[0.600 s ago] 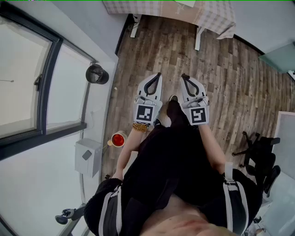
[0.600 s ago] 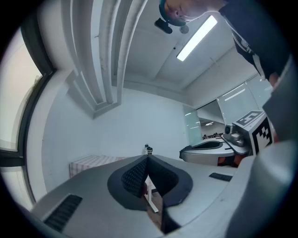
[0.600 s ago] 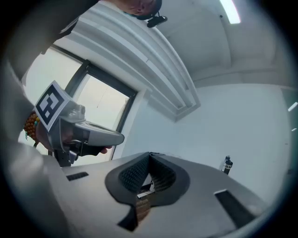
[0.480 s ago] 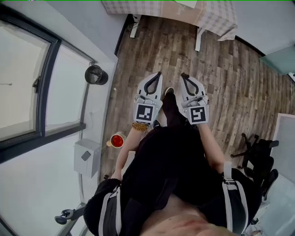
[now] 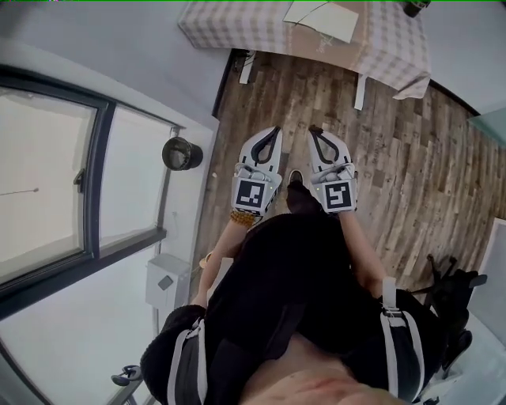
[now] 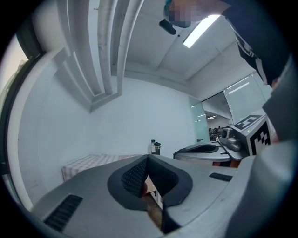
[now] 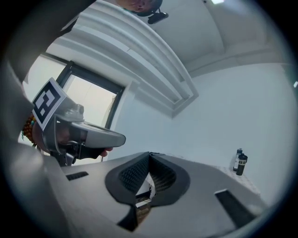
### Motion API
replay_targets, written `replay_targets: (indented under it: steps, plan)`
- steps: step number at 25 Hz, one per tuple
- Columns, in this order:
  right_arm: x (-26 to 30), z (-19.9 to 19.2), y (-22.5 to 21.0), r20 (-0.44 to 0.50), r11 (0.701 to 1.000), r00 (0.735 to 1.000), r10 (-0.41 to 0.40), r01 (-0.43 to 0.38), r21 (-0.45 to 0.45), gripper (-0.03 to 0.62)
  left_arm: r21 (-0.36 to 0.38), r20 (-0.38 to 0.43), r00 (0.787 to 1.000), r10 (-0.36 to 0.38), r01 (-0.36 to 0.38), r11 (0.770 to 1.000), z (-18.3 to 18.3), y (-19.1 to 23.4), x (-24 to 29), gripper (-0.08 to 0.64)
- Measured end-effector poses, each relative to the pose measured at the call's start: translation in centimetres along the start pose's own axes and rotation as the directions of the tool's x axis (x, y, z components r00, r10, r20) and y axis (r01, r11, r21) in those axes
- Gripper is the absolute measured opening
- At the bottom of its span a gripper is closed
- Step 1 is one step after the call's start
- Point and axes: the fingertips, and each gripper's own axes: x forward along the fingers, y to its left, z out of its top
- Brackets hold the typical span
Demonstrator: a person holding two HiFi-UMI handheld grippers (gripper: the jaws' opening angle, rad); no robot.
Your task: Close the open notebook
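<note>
at your far left the window [image 5: 47, 182] takes up the wall, with a black round bin [image 5: 182, 153] just beside its frame and a grey box [image 5: 166, 281] nearer you. the left gripper [image 5: 273, 129] is held level in front of your body, over the wooden floor [image 5: 395, 158]. its jaws meet at the tips and there is nothing between the pads. just beside it, the right gripper [image 5: 315, 129] points the same way, its jaws likewise pressed tip to tip and empty. the two grippers are side by side and do not touch. the open notebook [image 5: 320, 17] lies well apart from both, at the far side of the room on a table [image 5: 229, 24] covered in a checked cloth. its white pages show, about straight ahead of the right gripper. dark bottles [image 7: 240, 162] stand towards the table's right end. a black office chair [image 5: 451, 289] sits near you at the right.
</note>
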Motion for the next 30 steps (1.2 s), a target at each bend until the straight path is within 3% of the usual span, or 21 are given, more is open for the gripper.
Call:
replay_targets:
  steps: [6, 12, 19, 24, 30]
  plan:
    - [5.2, -3.5, -7.8, -0.035, 1.0, 0.999, -0.001, 0.002, 0.029, 0.006, 0.031, -0.011, 1.0, -0.011, 0.012, 0.999, 0.3, 1.5, 8.9, 0.003]
    - [7.3, -5.5, -13.6, -0.071, 0.997, 0.997, -0.042, 0.046, 0.06, 0.006, 0.043, -0.024, 0.999, -0.035, 0.036, 0.998, -0.2, 1.9, 14.6, 0.003]
    - [11.2, -6.2, -16.4, -0.08, 0.997, 0.995, -0.057, 0.061, 0.049, 0.006, 0.054, -0.036, 0.998, -0.053, 0.055, 0.997, -0.3, 3.9, 19.4, 0.003]
    - [14.4, -7.0, -17.7, -0.098, 0.996, 0.992, -0.083, 0.086, 0.029, 0.006, 0.023, -0.039, 0.996, -0.076, 0.077, 0.997, -1.7, 6.6, 22.8, 0.003]
    - [19.6, -8.8, -20.5, -0.18, 0.991, 0.975, -0.131, 0.126, -0.039, 0.006, -0.013, -0.028, 0.991, -0.13, 0.13, 0.991, -2.9, 10.8, 29.0, 0.003]
